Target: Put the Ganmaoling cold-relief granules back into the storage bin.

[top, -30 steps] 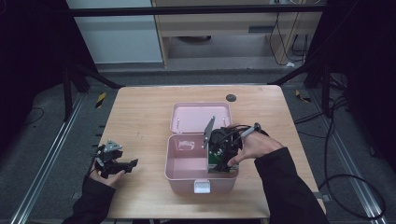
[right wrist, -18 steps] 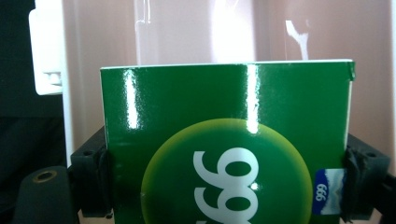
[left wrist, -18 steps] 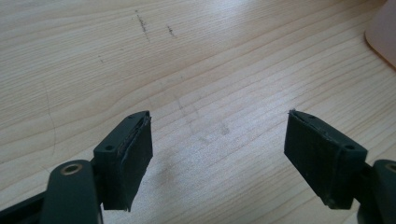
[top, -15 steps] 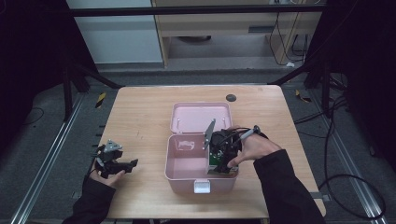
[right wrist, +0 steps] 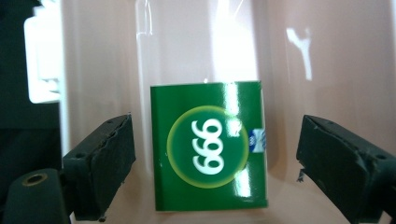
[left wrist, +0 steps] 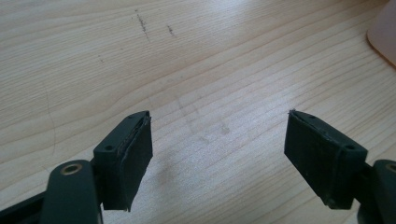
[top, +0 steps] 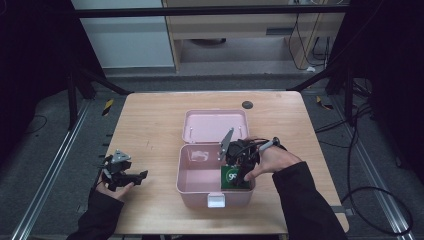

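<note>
A pink lidded box (top: 192,187) stands open in the middle of the table. A small green packet (top: 232,177) printed "999" lies inside it against the right front wall; in the right gripper view the green packet (right wrist: 208,145) rests on the pink floor between the jaws, touching neither. My right gripper (top: 239,176) reaches down into the box and is open (right wrist: 212,168). My left gripper (top: 131,177) rests low over the bare wood at the table's left front, open with nothing between its jaws (left wrist: 218,158).
The box's lid (top: 215,126) lies flat behind it. A white latch (top: 216,200) sits on the box front. A small dark disc (top: 247,105) lies near the table's far edge. The box's pink corner (left wrist: 384,32) shows right of the left gripper.
</note>
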`<state>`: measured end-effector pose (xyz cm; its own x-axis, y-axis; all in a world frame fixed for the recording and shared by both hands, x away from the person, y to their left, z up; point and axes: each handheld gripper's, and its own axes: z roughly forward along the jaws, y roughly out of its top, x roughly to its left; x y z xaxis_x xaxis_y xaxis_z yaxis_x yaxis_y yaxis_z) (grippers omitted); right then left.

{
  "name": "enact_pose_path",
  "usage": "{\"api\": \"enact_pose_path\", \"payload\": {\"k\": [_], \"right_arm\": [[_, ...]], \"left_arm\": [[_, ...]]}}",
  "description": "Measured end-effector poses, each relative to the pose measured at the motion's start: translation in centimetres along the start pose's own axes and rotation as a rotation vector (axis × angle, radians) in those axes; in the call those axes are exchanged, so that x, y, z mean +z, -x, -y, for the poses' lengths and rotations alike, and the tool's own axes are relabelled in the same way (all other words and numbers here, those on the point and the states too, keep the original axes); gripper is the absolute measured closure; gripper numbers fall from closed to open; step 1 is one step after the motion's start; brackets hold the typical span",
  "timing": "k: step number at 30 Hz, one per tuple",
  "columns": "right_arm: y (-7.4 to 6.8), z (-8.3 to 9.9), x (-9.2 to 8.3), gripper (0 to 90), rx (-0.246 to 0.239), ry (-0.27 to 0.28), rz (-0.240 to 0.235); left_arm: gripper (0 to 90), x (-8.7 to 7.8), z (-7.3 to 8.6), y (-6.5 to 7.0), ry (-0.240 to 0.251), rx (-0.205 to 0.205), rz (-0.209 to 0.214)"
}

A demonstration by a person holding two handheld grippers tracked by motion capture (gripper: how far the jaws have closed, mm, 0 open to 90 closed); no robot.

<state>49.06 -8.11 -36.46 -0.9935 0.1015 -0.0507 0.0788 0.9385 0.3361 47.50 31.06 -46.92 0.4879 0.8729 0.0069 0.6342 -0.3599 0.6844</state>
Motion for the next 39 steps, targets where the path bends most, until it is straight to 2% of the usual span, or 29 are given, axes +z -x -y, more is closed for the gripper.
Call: {"api": "enact_pose_path", "payload": {"k": [4,6,12,13,14,19,24,27,30,34,35,39], "right_arm": [[-0.3,0.1,-1.3,10.7,-0.010,0.040,0.030],[-0.4,0.4,-2.7,10.8,0.007,0.094,0.061],[-0.6,1.9,-5.5,9.0,0.063,0.180,0.142],[-0.6,1.9,-5.5,9.0,0.063,0.180,0.142],[-0.6,2.8,-6.3,9.0,0.086,0.204,0.166],[-0.7,5.5,-7.1,9.0,0.153,0.240,0.225],[-0.8,8.5,-7.1,9.6,0.243,0.319,0.280],[-0.8,10.3,-6.7,9.3,0.321,0.350,0.334],[-0.6,12.2,-5.8,9.3,0.425,0.390,0.382],[-0.5,14.7,-4.2,7.4,0.559,0.415,0.432],[-0.5,14.7,-4.2,7.4,0.559,0.415,0.432],[-0.9,16.6,-2.6,6.4,0.657,0.452,0.463]], "left_arm": [[22.9,0.0,0.0,0.0,0.001,0.000,-0.001],[22.9,-0.1,0.0,0.0,0.004,0.001,-0.001],[23.1,-0.2,0.0,0.0,0.006,0.006,0.001],[23.4,-0.2,0.0,0.0,0.006,0.006,0.001],[23.6,-0.2,0.0,0.0,0.006,0.007,0.001],[25.1,-0.2,0.0,0.1,0.013,0.006,0.002],[27.5,-0.4,-0.1,0.1,0.019,0.010,0.001],[28.9,-0.4,-0.1,0.2,0.021,0.011,0.001],[29.9,-0.4,-0.1,0.2,0.020,0.012,0.001],[30.6,-0.3,-0.1,0.2,0.021,0.011,-0.002],[30.7,-0.3,-0.1,0.2,0.021,0.011,-0.002],[30.7,-0.3,-0.1,0.2,0.022,0.010,-0.005]]}}
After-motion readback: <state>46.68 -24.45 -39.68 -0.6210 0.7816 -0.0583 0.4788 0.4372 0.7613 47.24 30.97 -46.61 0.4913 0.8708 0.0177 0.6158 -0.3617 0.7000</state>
